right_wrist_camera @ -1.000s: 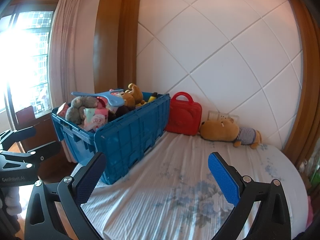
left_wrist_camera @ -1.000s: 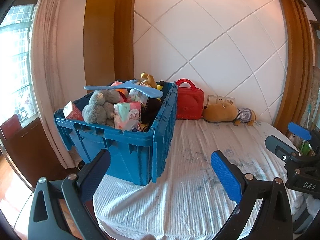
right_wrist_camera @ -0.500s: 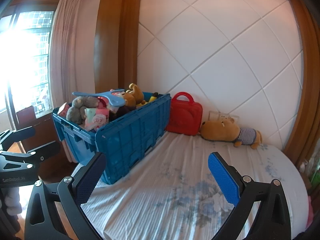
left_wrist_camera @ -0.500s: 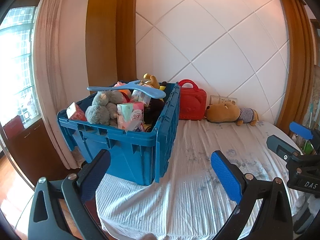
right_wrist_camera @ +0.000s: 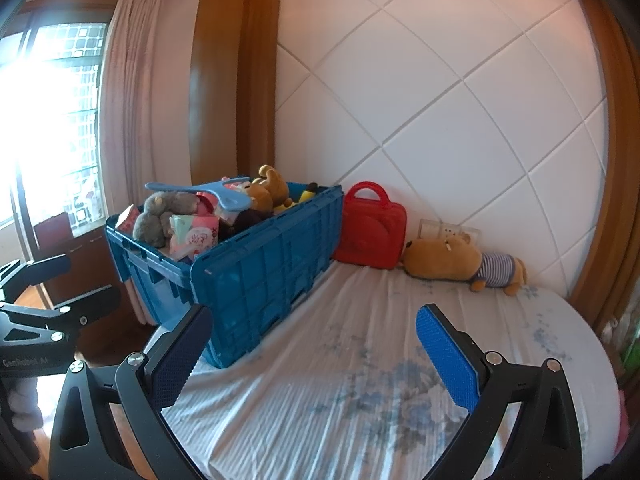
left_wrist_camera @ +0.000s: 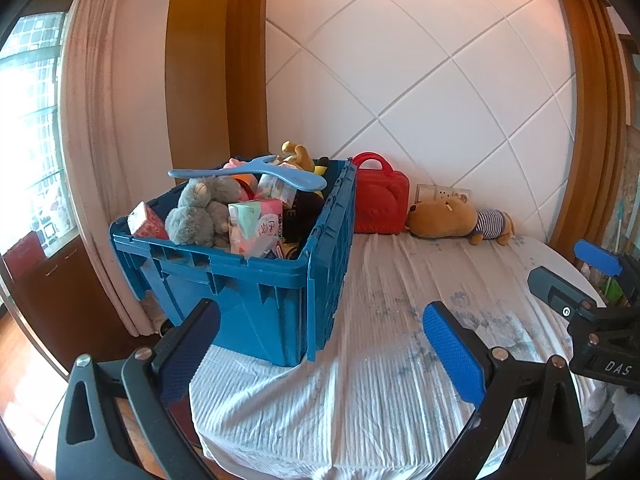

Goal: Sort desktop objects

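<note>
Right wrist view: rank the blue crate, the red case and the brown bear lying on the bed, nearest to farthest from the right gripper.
From the right gripper:
1. Blue crate, ahead on the left; its near corner sits by the left finger.
2. Red case, upright against the wall beyond the crate.
3. Brown bear, lying at the wall, right of the case. Case and bear are nearly level, so that order is loose.

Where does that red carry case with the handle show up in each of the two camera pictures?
Left wrist view: the red carry case stands upper middle, against the white wall, just right of the blue crate.
Right wrist view: the case is at the centre, again just right of the crate.
Shared landmark: the brown plush dog in a striped shirt lies immediately right of the case in both.
</note>
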Demonstrator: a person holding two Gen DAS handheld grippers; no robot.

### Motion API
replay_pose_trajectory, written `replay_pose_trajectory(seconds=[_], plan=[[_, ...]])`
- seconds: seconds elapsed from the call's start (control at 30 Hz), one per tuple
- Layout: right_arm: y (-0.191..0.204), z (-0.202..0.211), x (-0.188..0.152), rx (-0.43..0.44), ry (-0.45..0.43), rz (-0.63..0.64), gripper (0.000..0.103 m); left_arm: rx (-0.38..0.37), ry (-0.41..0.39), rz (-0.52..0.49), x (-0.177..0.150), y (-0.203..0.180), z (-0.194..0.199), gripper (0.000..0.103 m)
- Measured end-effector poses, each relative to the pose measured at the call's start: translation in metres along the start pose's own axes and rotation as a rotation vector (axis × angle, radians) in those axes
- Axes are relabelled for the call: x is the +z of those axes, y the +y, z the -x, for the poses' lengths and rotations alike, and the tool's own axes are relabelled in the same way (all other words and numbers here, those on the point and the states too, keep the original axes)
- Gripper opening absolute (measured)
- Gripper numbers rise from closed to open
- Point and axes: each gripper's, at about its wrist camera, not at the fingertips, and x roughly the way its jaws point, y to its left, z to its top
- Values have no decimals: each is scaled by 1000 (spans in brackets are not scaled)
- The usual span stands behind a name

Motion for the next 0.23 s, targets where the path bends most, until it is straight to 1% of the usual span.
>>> replay_pose_trajectory(seconds=[0.23], plan=[[0,-5,-1,6,4,-3,103,1,-4,-8,0,-1,-1,103]])
